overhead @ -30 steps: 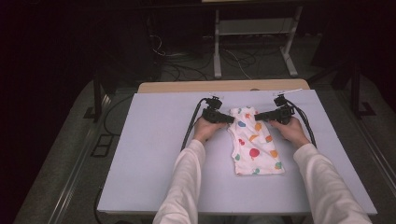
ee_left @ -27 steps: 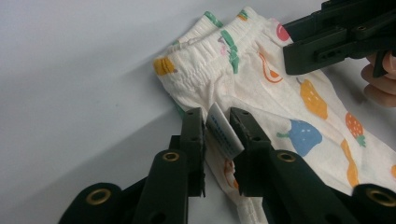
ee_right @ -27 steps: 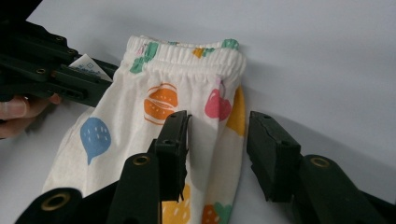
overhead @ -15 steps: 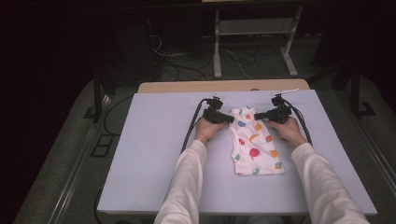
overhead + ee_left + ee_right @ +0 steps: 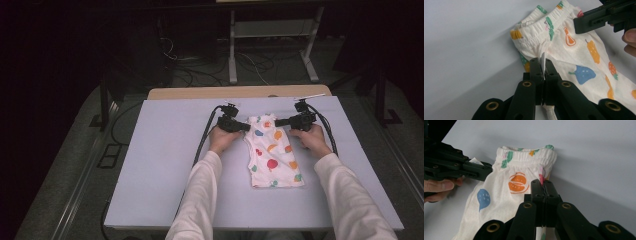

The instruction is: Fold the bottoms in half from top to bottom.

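Shorts [image 5: 272,156] lie flat mid-table, waistband toward 12 o'clock. Left gripper [image 5: 246,126] pinches the 9 o'clock waist edge and right gripper [image 5: 278,122] the 3 o'clock edge, both clamped on cloth. Lifting both together, evenly, should keep the waistband taut without slipping.

One small white cotton garment printed with coloured fruit [image 5: 272,156] lies on the worktop, toward the middle of its far edge. One pale lavender-grey worktop [image 5: 160,165] carries it. Two black hand-held grippers are there: the left gripper [image 5: 246,126] at the garment's left far corner, the right gripper [image 5: 278,122] at its right far corner. Two hands in long white sleeves [image 5: 200,200] hold them, one gripper each. Two black cables trail from them.
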A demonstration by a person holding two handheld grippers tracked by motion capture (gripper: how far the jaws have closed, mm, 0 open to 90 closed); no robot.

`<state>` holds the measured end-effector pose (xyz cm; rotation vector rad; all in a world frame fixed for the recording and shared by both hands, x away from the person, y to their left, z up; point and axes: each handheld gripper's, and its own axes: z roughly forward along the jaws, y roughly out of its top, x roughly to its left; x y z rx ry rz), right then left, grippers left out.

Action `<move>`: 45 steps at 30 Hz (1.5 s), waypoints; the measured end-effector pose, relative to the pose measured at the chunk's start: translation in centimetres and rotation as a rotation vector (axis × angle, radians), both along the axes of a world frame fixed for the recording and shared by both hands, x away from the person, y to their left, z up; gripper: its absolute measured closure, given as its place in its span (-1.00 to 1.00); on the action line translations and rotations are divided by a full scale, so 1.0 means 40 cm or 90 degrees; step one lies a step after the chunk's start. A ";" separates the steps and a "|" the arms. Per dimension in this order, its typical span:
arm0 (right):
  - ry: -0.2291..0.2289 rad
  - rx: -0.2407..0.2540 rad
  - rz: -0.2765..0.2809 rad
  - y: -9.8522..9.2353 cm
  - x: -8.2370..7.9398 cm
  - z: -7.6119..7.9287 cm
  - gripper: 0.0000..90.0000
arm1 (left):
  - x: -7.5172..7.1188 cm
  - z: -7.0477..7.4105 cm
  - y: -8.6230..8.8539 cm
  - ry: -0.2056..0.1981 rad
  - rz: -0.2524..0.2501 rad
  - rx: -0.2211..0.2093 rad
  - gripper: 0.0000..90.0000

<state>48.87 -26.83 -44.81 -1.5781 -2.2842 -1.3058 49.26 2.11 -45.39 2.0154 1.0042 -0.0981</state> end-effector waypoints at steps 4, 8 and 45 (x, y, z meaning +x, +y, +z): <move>-0.011 0.007 -0.002 -0.003 -0.012 0.014 0.95 | -0.007 0.015 0.004 -0.007 0.000 -0.004 0.95; -0.028 0.018 -0.004 -0.002 -0.027 0.029 0.95 | -0.014 0.025 0.008 -0.013 0.000 -0.014 0.95; -0.095 0.065 -0.010 -0.034 -0.143 0.087 0.95 | -0.112 0.106 0.032 -0.053 -0.044 -0.057 0.97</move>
